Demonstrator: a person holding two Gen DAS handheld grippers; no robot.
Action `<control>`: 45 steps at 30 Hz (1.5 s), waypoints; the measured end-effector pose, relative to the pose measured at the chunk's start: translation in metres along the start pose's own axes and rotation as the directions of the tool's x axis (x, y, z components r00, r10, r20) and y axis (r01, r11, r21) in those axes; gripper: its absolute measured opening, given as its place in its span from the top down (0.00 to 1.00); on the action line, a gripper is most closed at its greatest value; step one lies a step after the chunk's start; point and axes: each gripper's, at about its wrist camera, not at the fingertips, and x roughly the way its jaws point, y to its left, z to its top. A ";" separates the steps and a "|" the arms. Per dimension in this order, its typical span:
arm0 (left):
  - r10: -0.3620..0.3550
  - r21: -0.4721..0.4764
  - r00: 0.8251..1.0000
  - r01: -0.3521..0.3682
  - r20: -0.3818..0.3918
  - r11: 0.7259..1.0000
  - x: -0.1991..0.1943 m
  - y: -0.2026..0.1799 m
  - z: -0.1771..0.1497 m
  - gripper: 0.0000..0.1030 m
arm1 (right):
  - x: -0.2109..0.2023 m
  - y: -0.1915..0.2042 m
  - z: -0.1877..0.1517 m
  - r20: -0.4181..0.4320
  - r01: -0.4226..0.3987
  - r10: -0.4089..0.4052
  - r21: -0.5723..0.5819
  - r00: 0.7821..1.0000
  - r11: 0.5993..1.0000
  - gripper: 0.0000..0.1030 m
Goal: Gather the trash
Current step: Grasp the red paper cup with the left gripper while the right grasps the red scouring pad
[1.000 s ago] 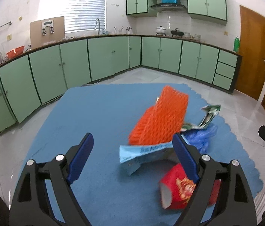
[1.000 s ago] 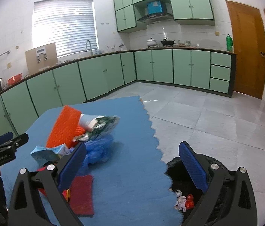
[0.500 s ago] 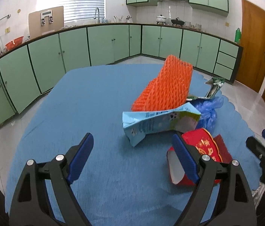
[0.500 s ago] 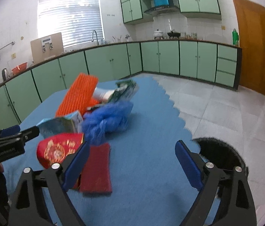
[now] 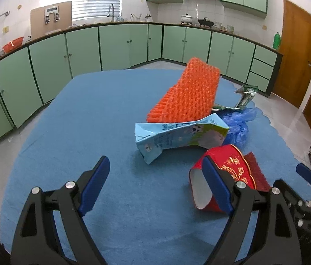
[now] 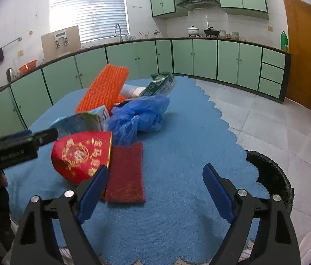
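Blue cloth (image 6: 177,137) holds piled trash; left gripper (image 5: 155,185) open, right gripper (image 6: 153,190) closing on nothing; grabbing the cup (image 6: 82,154) may topple the carton (image 5: 177,134).

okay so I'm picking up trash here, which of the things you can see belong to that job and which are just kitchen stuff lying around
Part of the job:
- red paper cup
- dark red scouring pad
- blue milk carton
- orange foam net
- blue plastic bag
- green wrapper
- black bin

Just lying about:
- pots
- green bottle
- red bowl
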 end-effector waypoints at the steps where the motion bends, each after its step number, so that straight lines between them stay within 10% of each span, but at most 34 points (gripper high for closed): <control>1: -0.005 0.003 1.000 0.005 0.000 1.000 0.000 -0.002 0.000 0.20 | -0.001 -0.001 0.002 0.007 0.003 -0.003 0.002 1.000 1.000 0.17; 17: -0.099 0.057 0.992 0.104 -0.073 0.993 0.012 -0.055 -0.011 0.20 | -0.005 -0.036 0.015 0.024 0.089 -0.091 0.064 0.996 0.994 0.17; 27: -0.158 -0.029 0.981 0.156 -0.110 0.987 0.017 -0.050 -0.015 0.74 | -0.002 -0.030 0.011 0.021 0.069 -0.069 0.038 0.997 0.997 0.17; 45: -0.098 -0.083 0.993 0.093 -0.060 0.992 0.001 -0.003 -0.012 0.83 | 0.006 -0.007 0.005 -0.013 -0.009 0.009 -0.004 1.000 1.000 0.17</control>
